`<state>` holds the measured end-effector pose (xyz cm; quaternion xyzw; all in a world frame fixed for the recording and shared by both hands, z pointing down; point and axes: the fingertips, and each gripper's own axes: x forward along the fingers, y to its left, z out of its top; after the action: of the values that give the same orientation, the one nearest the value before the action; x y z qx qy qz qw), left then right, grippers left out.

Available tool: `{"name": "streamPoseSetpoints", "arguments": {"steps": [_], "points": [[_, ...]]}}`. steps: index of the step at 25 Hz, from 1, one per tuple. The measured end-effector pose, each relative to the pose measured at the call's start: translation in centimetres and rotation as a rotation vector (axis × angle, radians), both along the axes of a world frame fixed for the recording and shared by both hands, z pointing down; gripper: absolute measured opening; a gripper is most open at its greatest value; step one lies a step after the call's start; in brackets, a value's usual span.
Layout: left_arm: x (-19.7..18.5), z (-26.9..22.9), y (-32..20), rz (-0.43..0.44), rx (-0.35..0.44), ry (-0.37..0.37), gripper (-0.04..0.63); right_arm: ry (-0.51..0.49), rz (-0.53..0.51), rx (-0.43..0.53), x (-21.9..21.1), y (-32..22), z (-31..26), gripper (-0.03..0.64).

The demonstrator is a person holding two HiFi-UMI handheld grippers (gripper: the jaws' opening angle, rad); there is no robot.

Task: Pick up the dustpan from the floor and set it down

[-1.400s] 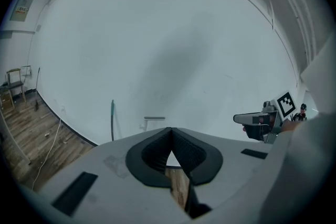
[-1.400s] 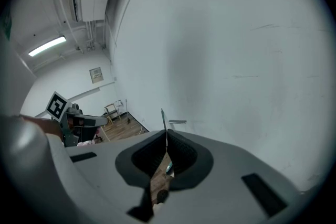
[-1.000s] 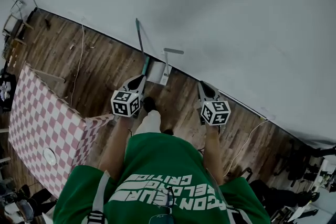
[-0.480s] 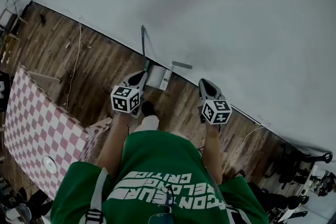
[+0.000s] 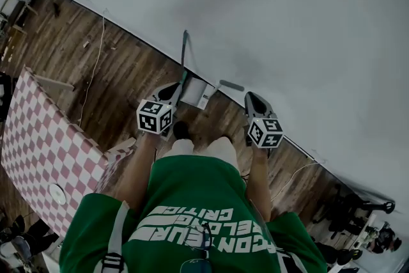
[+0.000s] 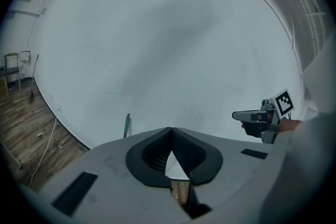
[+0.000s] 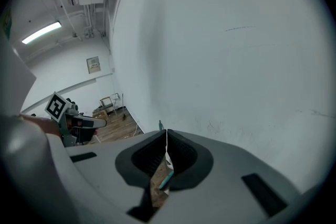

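The white dustpan (image 5: 195, 93) lies on the wood floor against the wall, its grey handle (image 5: 230, 85) pointing right. A teal-and-grey broom (image 5: 184, 54) leans on the wall just behind it. My left gripper (image 5: 169, 94) hangs above the pan's left edge, shut and empty. My right gripper (image 5: 250, 100) is to the right of the handle, also shut and empty. In the left gripper view the jaws (image 6: 169, 131) meet at the tips, with the white pan (image 6: 173, 168) showing beneath. In the right gripper view the jaws (image 7: 167, 132) are shut, a teal strip (image 7: 165, 180) visible below.
A pink-and-white checkered cloth (image 5: 45, 150) covers a table at the left. A white cable (image 5: 96, 67) trails over the floor; another cable (image 5: 300, 172) lies at the right. The white wall (image 5: 287, 22) stands right behind the dustpan. The person's feet are just short of it.
The person has stepped toward the wall, carrying both grippers forward. The dustpan and broom now sit a little closer between the grippers. Both grippers stay shut and empty.
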<state>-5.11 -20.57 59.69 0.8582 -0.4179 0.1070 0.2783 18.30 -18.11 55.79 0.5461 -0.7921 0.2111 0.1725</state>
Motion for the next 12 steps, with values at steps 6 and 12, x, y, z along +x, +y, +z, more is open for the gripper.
{"name": "streamPoseSetpoints", "arguments": {"steps": [6, 12], "points": [[-1.2, -0.5, -1.4, -0.098, 0.006, -0.01, 0.003, -0.018, -0.1, -0.003, -1.0, -3.8, -0.2, 0.009], [-0.6, -0.7, -2.7, -0.186, 0.014, -0.03, 0.003, -0.042, -0.191, 0.014, -0.8, -7.9, -0.4, 0.009]]}}
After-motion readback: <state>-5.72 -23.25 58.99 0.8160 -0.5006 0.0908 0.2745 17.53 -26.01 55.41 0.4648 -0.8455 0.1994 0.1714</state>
